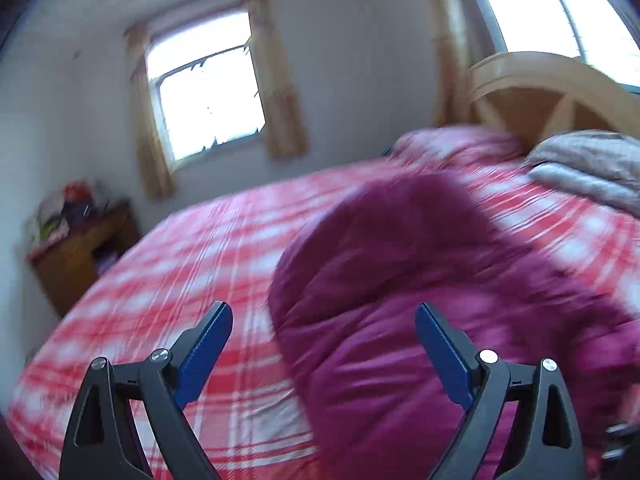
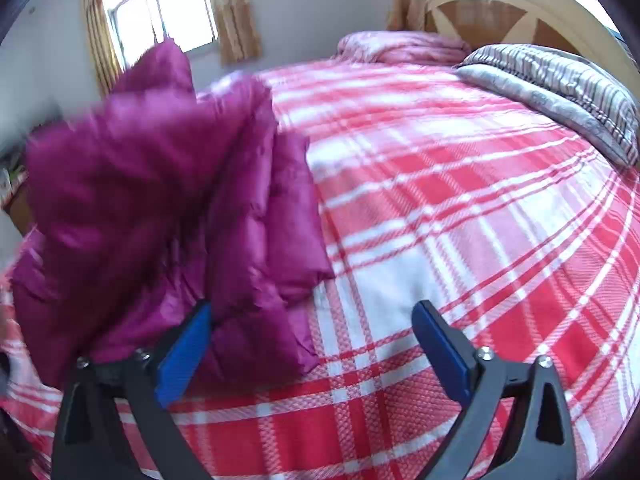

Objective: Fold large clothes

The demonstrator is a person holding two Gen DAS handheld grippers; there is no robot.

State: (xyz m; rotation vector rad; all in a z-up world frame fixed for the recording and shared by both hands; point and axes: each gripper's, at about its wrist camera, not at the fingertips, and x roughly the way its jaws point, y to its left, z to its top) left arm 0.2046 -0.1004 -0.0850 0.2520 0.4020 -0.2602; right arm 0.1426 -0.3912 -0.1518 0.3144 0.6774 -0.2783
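A puffy magenta jacket (image 2: 160, 200) lies heaped on the bed (image 2: 460, 240), on its red-and-white plaid cover, toward the side nearer the small window (image 1: 204, 88). The left gripper (image 1: 324, 312) hangs above the bed with its fingers (image 1: 208, 356) spread wide and nothing pinched between them; the jacket's quilted bulk (image 1: 420, 300) rises beyond and partly in the gap, lying under the right-hand finger while the other finger stands over bare plaid. That view is smeared with motion, so the folds of the cloth cannot be made out well. The right gripper (image 2: 312, 312) is also spread wide, holding nothing. In its view the jacket sits to the left of the gap: the left finger (image 2: 184, 356) stands right at the hem of the heap, and whether it brushes the fabric I cannot tell, while the other finger stands over open plaid, well apart from the garment. The near edge of the jacket lies flat on the cover, while its far part stands up in a thick mound with one corner poking up against the window. At the head of the bed, by the curved wooden headboard (image 2: 500, 4), lie a pink bundle of bedding (image 2: 400, 46) and a folded grey striped quilt (image 2: 560, 88), both well clear of the jacket. A wooden nightstand (image 1: 80, 256) with clutter on top stands beside the bed under the window.
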